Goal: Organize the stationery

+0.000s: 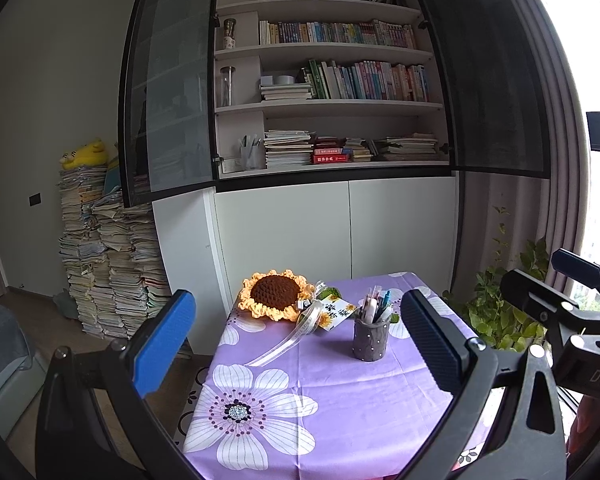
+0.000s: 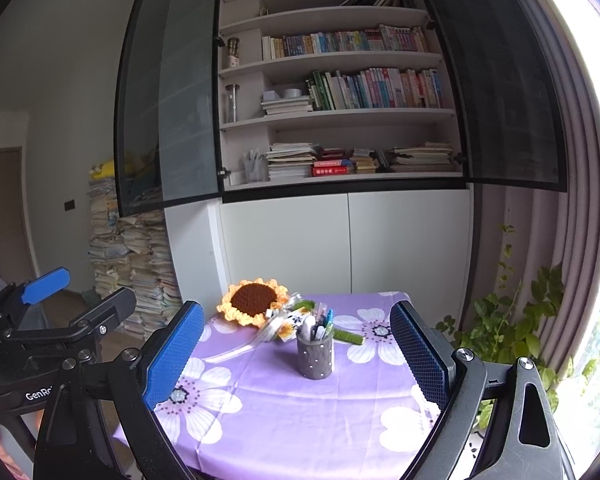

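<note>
1. Left gripper [image 1: 300, 332] is spread wide with nothing between the fingers; it hangs above the near part of the counter [image 1: 340, 400].
2. Right gripper [image 2: 296, 344] is also wide apart and empty; the pen holder shows in the gap between its fingers but well beyond them, untouched.
3. Counter carries a purple cloth with big white flower prints.
4. Pen holder [image 1: 371, 339], a grey cup with white dots, stands upright toward the far right of the counter; in the right wrist view it is near the middle [image 2: 315, 356].
5. Pens [image 1: 376, 304] stand inside the pen holder, tips poking out the top; exact count too small to tell.
6. Crochet sunflower [image 1: 275, 294], yellow petals with a brown centre, lies at the far left of the counter, tilted up toward the cameras.
7. A white ribbon [image 1: 288, 344] and a small tag with flower print trail from the sunflower toward the pen holder; the tag is just beside the holder's left side.
8. A green stem piece [image 2: 350, 336] lies behind and right of the pen holder.
9. Bookshelf [image 1: 332, 108] behind the counter has its dark doors swung open, with rows and stacks of books.
10. Tall book piles [image 1: 108, 264] stand on the floor to the left.
11. Potted green plant [image 1: 500, 304] is at the right by the curtain.
</note>
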